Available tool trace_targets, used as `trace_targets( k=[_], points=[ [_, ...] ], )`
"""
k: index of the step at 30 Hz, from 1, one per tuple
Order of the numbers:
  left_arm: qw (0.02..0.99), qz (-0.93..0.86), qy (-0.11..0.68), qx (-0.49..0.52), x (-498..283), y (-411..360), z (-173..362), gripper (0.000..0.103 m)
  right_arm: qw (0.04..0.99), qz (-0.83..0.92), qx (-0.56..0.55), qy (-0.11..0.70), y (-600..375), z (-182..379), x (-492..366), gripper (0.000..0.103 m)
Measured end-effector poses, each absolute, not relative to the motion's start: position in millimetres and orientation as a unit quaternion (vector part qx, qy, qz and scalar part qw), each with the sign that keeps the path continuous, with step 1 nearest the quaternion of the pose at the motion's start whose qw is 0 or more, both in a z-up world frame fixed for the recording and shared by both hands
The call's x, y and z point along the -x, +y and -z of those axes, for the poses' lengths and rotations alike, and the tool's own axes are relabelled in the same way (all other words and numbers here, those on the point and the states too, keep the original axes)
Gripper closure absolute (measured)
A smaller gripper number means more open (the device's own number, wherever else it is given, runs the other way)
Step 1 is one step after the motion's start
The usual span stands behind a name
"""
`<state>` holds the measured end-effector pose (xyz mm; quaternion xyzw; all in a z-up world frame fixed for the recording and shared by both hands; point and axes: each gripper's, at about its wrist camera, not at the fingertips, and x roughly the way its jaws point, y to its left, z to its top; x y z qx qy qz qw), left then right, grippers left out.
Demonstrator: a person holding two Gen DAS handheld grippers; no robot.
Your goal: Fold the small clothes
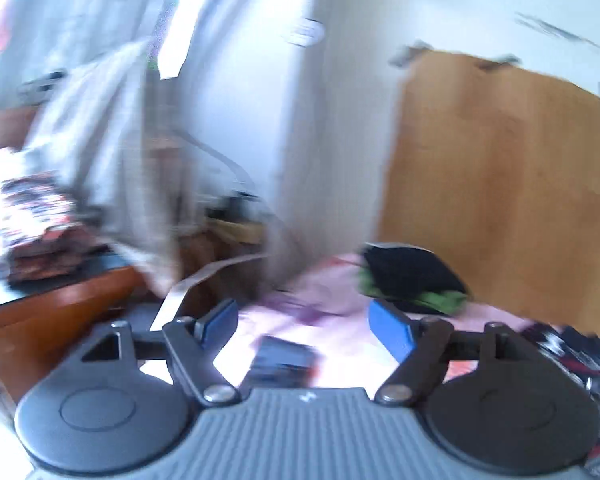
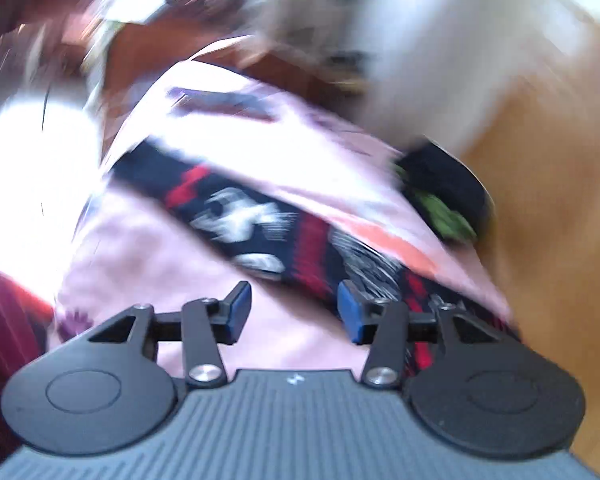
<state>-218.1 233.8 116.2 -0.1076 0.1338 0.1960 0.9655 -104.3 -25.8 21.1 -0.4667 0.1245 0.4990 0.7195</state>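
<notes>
Both views are smeared, so I read them loosely. My left hand-held gripper [image 1: 304, 326] stands released, its blue pads wide apart with nothing between them; beyond it, toward one o'clock, a folded black and green garment [image 1: 414, 280] lies on the pink sheet [image 1: 324, 288] against the wooden headboard [image 1: 500, 184]. A small dark item [image 1: 284, 360], too blurred to name, lies on the sheet just ahead of the jaws. My right hand-held gripper [image 2: 294, 312] is also released, its pads apart and gripping nothing, and it looks down on a long black garment with red and white pattern [image 2: 260, 224] that runs across the pink sheet from ten o'clock down to four o'clock, passing just beyond the right pad. The same black and green garment [image 2: 444, 196] shows at two o'clock in this view, well apart from the patterned piece. I judge that the patterned piece is the one to fold next, and that both hands are free to take it. To do it well I would first let the picture settle, then bring each gripper to one end of the strip, pinch only the top layer so the sheet stays down, lift just enough to clear, and lay one end over the other with the edges matched. The danger, I think, is catching the sheet or dragging the strip askew.
</notes>
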Motion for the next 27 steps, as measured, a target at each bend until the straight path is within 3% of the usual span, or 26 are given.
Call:
trace_targets(
  k=[2, 4, 6, 7, 10, 13, 19, 22, 27],
  points=[
    [0.961, -0.214, 0.13, 0.116, 226.7, 244.0, -111.9, 0.029, 0.697, -0.486, 0.524, 0.061, -5.6, -7.0, 111.4, 0.048],
    [0.958, -0.219, 0.134, 0.127, 225.5, 252.5, -106.5, 0.029, 0.676, -0.476, 0.563, 0.002, 14.5, 5.5, 109.5, 0.052],
    [0.956, -0.219, 0.139, 0.139, 219.7, 257.5, -103.2, 0.029, 0.68, -0.503, 0.531, 0.053, 46.1, 1.6, 90.9, 0.086],
    [0.954, -0.22, 0.141, 0.145, 217.2, 260.7, -103.1, 0.029, 0.697, -0.511, 0.495, 0.09, 57.0, -2.7, 79.5, 0.091],
    [0.951, -0.219, 0.138, 0.168, 220.5, 267.1, -101.6, 0.029, 0.773, -0.503, 0.363, 0.133, 72.4, -34.2, 36.3, 0.091],
    [0.948, -0.204, 0.147, 0.194, 202.5, 271.0, -96.9, 0.029, 0.852, -0.465, 0.199, 0.138, 49.3, -101.4, -22.2, 0.091],
    [0.957, -0.127, 0.16, 0.205, 146.5, 231.9, -94.5, 0.029, 0.942, -0.315, -0.034, 0.112, -96.7, -201.5, -97.2, 0.091],
    [0.961, -0.065, 0.178, 0.202, 99.6, 200.1, -94.9, 0.029, 0.961, -0.229, -0.105, 0.115, -187.6, -199.2, -108.0, 0.091],
    [0.95, 0.06, 0.243, 0.186, -7.2, 124.3, -82.9, 0.029, 0.962, -0.105, -0.189, 0.164, -292.3, -123.3, -97.9, 0.091]
  ],
)
